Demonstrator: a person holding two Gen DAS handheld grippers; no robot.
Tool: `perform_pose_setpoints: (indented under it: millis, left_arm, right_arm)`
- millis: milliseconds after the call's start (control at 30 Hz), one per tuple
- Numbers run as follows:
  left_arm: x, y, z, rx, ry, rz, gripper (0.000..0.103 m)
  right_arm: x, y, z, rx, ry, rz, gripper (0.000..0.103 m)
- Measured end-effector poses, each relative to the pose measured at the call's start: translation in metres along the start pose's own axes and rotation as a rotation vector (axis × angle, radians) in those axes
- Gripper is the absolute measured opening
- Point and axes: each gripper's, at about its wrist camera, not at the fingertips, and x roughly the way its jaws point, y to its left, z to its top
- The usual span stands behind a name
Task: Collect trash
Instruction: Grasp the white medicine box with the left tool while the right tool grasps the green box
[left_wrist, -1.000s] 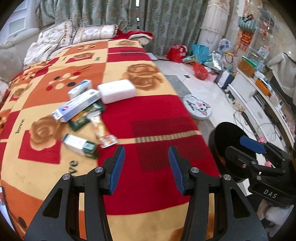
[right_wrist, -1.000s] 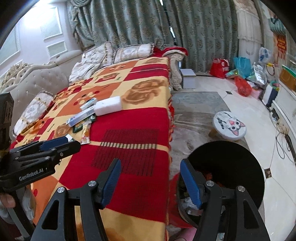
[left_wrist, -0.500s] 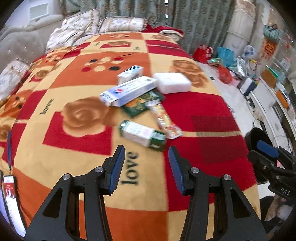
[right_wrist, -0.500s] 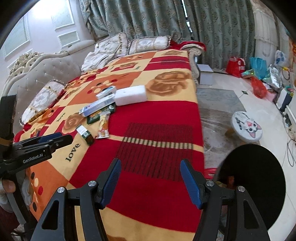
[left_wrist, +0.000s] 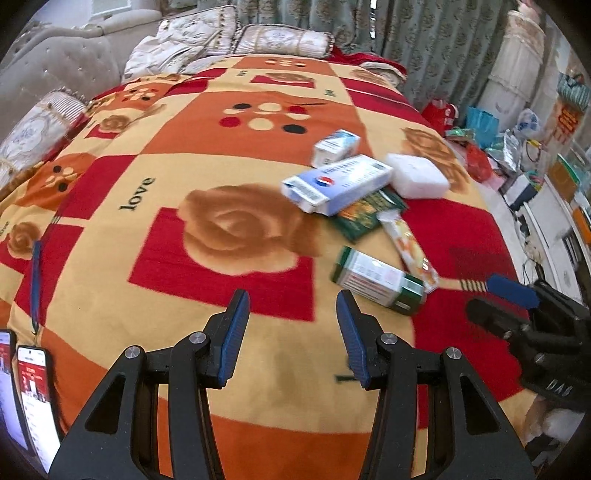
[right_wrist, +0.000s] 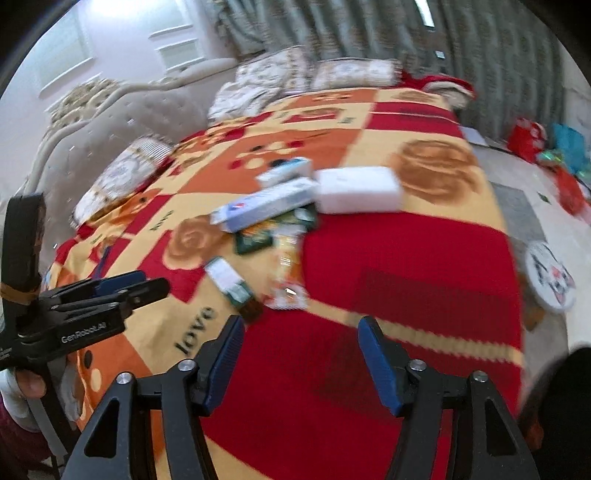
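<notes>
Left tongs (left_wrist: 291, 332) hang spread and empty over the blanket (left_wrist: 221, 229), with the green box (left_wrist: 376, 280) lying flat just off their tips at two o'clock. Right tongs (right_wrist: 299, 354), their jaws just closing a little, still gape with nothing between them; the same box (right_wrist: 232, 286) sits at eleven o'clock. The trash pile (left_wrist: 354, 184) lies farther up the bed.

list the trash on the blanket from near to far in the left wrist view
green box → orange wrapper → green packet → long blue box → small blue box
</notes>
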Motion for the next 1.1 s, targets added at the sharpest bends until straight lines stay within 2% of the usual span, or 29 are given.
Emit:
perform_pose_setpoints:
  millis: [133,233,333,400,467,500,567,767,900,1033,1100]
  left_arm:
    - [0.002,0.019,0.012,-0.035,-0.007,0.006,0.047]
    - [0.004,0.028,0.024,-0.048,-0.017,-0.005,0.047]
    - [0.010,0.032,0.038,-0.052,-0.021,-0.028,0.058]
    - [0.016,0.030,0.050,-0.042,-0.023,-0.053,0.059]
    - [0.023,0.023,0.061,-0.014,-0.031,-0.060,0.059]
    - [0.028,0.018,0.066,0.006,-0.035,-0.068,0.060]
    - [0.039,0.008,0.078,0.043,-0.029,-0.092,0.060]
    - [0.081,-0.032,0.103,0.172,0.034,-0.127,0.061]
    - [0.104,-0.055,0.109,0.256,0.072,-0.089,0.061]
    - [0.115,-0.062,0.115,0.270,0.080,-0.066,0.061]
    - [0.117,-0.061,0.115,0.246,0.082,-0.072,0.061]
  right_arm:
    - [0.029,0.023,0.016,-0.105,0.036,0.053,0.057]
    - [0.054,0.037,0.023,-0.201,0.064,0.036,0.057]
    - [0.075,0.038,0.026,-0.232,0.080,0.052,0.057]
    - [0.085,0.039,0.025,-0.240,0.096,0.050,0.056]
    - [0.083,0.039,0.023,-0.245,0.090,0.048,0.035]
    - [0.080,0.039,0.022,-0.239,0.086,0.056,0.033]
    - [0.069,0.036,0.021,-0.222,0.076,0.073,0.021]
    - [0.033,0.026,0.002,-0.169,0.051,0.076,0.021]
    - [0.021,0.014,-0.014,-0.122,0.082,0.080,0.021]
    - [0.022,0.011,-0.021,-0.092,0.100,0.100,0.021]
    - [0.027,0.011,-0.021,-0.086,0.113,0.088,0.026]
